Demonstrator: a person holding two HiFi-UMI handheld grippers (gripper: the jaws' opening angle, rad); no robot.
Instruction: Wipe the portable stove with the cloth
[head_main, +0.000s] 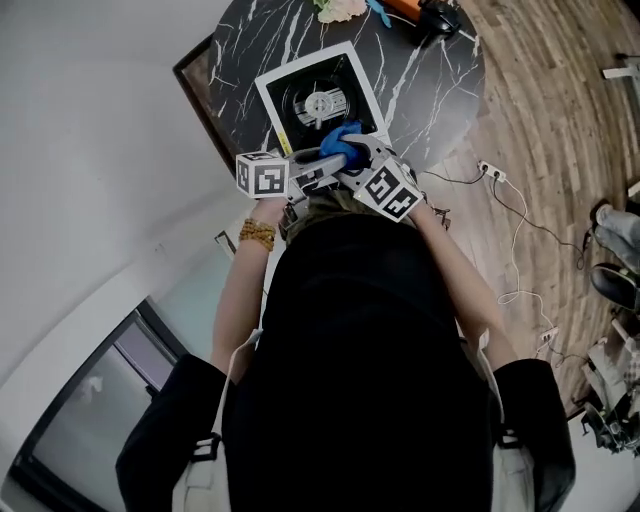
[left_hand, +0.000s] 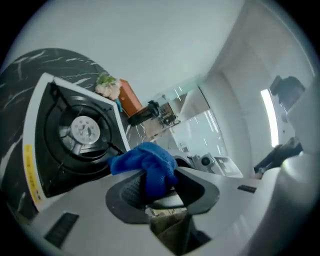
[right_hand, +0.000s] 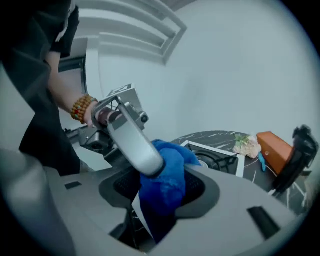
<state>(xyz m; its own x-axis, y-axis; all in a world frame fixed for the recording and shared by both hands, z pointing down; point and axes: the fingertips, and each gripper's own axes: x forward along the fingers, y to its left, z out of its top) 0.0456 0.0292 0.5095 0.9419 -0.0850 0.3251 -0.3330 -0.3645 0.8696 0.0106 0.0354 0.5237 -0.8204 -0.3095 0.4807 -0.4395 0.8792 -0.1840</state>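
Observation:
The portable stove (head_main: 318, 98), white-framed with a black burner, sits on a round black marble table (head_main: 432, 72). Just in front of it both grippers meet around a bunched blue cloth (head_main: 342, 141). My left gripper (head_main: 328, 160) is shut on the cloth (left_hand: 150, 167), which hangs between its pads with the stove (left_hand: 80, 132) beyond. My right gripper (head_main: 356, 152) stands open wide. The cloth (right_hand: 167, 180) and one of the left gripper's fingers (right_hand: 134, 141) lie inside its gap. The stove (right_hand: 216, 157) shows behind them.
At the table's far edge are a small flower bunch (head_main: 340, 8), an orange box (head_main: 402, 5) and a black device (head_main: 440, 16). A power strip (head_main: 490, 170) and white cables lie on the wood floor to the right. A white wall is on the left.

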